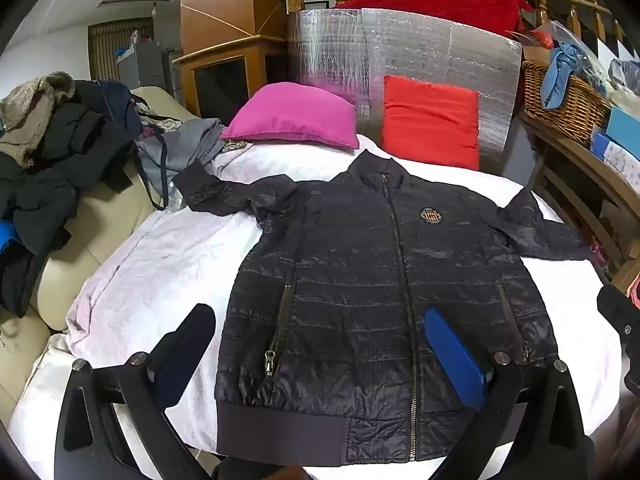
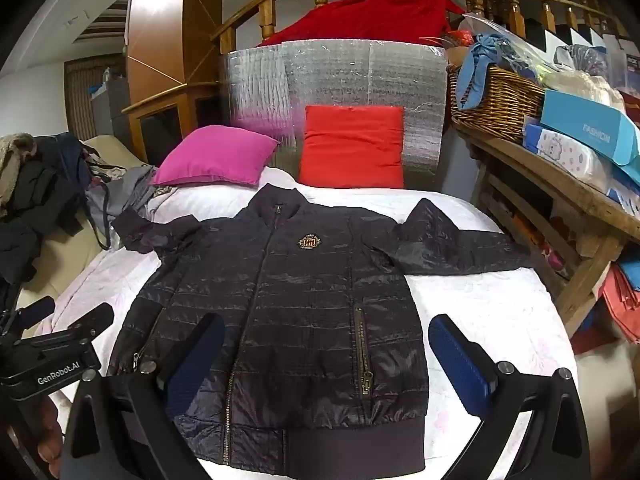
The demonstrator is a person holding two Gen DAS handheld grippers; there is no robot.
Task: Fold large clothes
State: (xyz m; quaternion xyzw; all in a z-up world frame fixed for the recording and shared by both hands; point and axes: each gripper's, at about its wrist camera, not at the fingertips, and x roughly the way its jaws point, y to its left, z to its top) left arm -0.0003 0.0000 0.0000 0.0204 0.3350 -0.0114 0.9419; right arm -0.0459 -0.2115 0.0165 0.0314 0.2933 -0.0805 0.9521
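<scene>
A dark navy quilted jacket [image 1: 360,264] [image 2: 288,300] lies flat and zipped on a white sheet [image 1: 160,264] [image 2: 480,304], front up, collar at the far end, both sleeves spread out to the sides. My left gripper [image 1: 320,320] hovers open above the jacket's lower left half, nothing between its blue pads. My right gripper [image 2: 326,328] hovers open above the lower right half, near the pocket zipper [image 2: 362,356], also empty. The left gripper [image 2: 76,312] shows at the left edge of the right wrist view, and part of the right one [image 1: 620,320] at the right edge of the left wrist view.
A pink cushion [image 1: 296,114] [image 2: 216,156] and a red cushion [image 1: 432,120] [image 2: 354,144] lean at the far end against a silver foil board [image 1: 400,44]. A heap of dark clothes [image 1: 52,152] lies on a cream sofa at left. A wooden shelf with a wicker basket [image 2: 496,100] stands at right.
</scene>
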